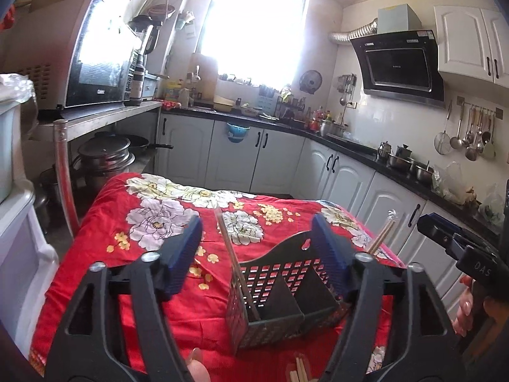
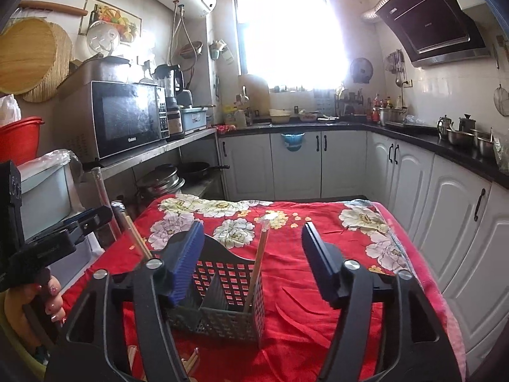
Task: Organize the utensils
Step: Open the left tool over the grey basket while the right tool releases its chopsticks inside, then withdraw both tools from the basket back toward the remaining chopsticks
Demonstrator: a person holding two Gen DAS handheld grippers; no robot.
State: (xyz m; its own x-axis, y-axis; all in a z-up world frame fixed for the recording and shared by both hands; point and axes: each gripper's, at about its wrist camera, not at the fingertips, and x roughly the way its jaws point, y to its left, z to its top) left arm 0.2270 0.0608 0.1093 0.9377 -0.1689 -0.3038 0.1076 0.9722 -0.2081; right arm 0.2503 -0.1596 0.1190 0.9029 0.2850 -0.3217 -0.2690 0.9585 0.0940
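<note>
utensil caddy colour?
Black perforated plastic utensil caddy with divided compartments; clearest in the right wrist view.

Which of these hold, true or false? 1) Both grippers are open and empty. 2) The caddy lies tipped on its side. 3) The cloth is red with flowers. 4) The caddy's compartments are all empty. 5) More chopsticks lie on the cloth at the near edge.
1) True. The left gripper and the right gripper stand open with nothing between the pads.
2) False. The caddy stands upright on the cloth.
3) True.
4) False. A clear stick stands in one end compartment and chopsticks in the other.
5) True. Loose chopsticks lie in front of the caddy.
</note>
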